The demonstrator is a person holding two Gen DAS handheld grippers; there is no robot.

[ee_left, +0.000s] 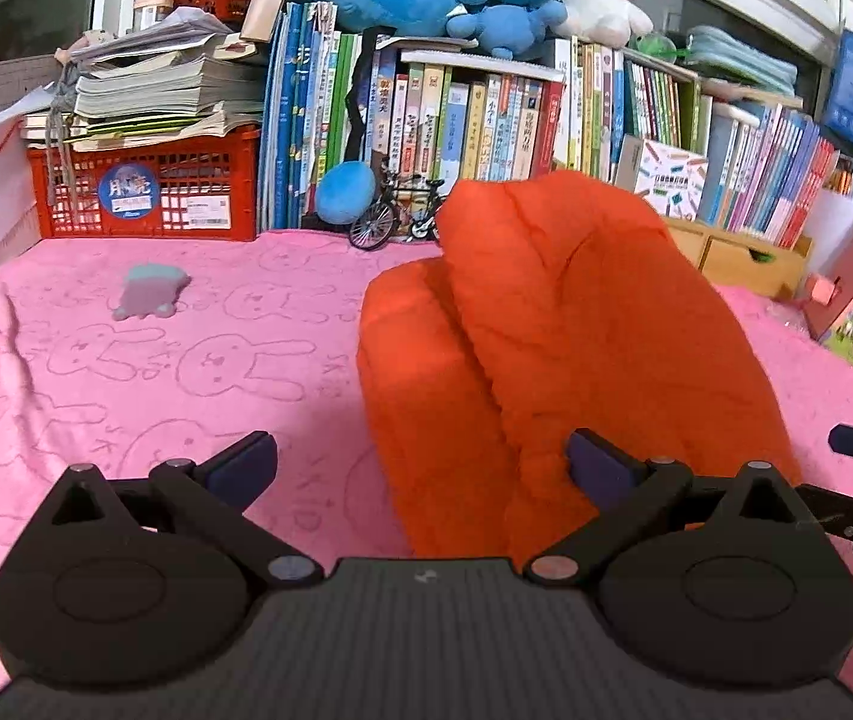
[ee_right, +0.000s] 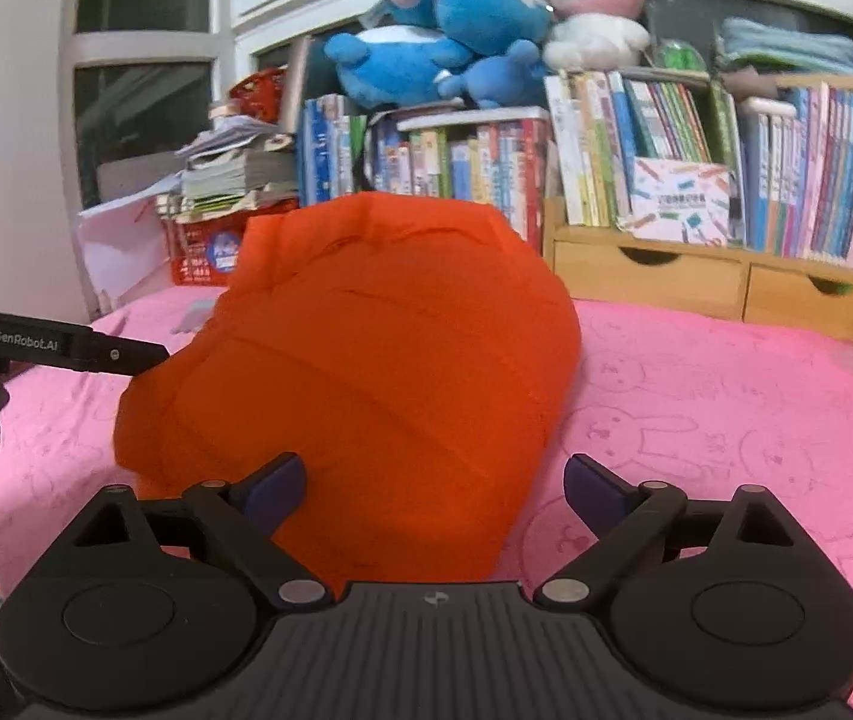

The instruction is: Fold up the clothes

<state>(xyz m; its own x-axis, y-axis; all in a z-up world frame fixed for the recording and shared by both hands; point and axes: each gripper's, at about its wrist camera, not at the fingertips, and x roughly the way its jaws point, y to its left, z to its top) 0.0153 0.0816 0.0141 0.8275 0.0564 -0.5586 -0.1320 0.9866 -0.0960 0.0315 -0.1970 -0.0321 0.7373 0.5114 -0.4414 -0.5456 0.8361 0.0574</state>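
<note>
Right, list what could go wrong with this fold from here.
1. Both the left gripper and right gripper are open, so nothing holds the orange garment; its bulging, loosely stacked layers may slump or unfold.
2. The garment's far end reaches toward the toy bicycle by the books; sliding it that way could topple the toy.
3. The pink blanket is already wrinkled at its left side; dragging cloth could bunch it further.
</note>
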